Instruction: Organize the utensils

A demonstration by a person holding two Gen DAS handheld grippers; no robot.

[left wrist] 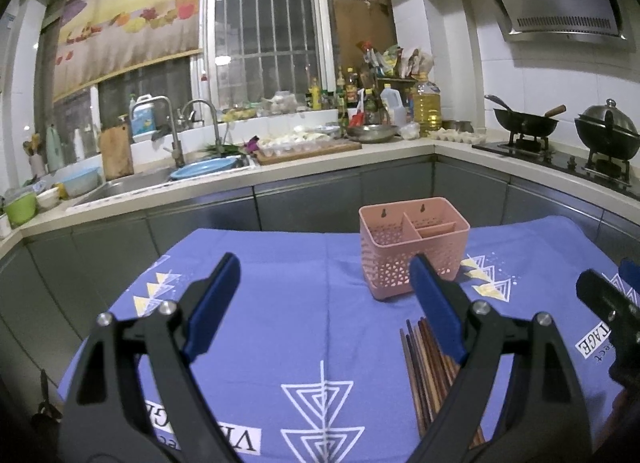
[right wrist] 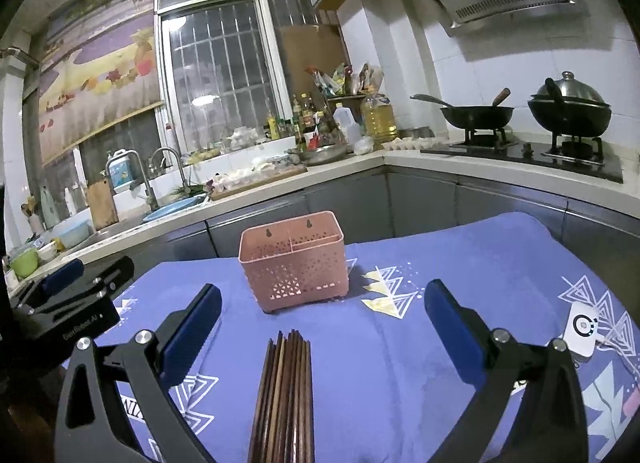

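Both grippers hover over the blue tablecloth point(right wrist: 460, 263), and neither has anything in it: the left gripper point(left wrist: 324, 303) stands with its jaws spread wide over bare cloth, and the right gripper point(right wrist: 322, 327) is just as wide apart, straddling the tips of the chopsticks point(right wrist: 286, 391) without touching them. That bundle of dark wooden chopsticks lies flat on the cloth, tips pointing toward the pink utensil basket point(right wrist: 294, 267), which stands upright a little farther back with its divided compartments empty as far as I can see. The step in hand looks like the pick-up, and the right gripper is the better placed for it. My advice: come down low so the pads meet the sticks across the bundle, closing squarely so they bunch together rather than roll apart or splay. A grip nearer the middle than the tips should keep them from drooping, and then they want tipping upright before going into a compartment. The left gripper could steady the light basket, which may slide on the cloth. For writing, the tablecloth carries a white label reading partly "VI…" point(left wrist: 244, 441) near the left gripper and "…AGE" point(left wrist: 592, 343) at the right edge, upside down from here. The left gripper's body, seen from the right wrist, shows small print point(right wrist: 82, 329) that I cannot read with confidence. A small white device point(right wrist: 580, 333) lies on the cloth, unlabelled.
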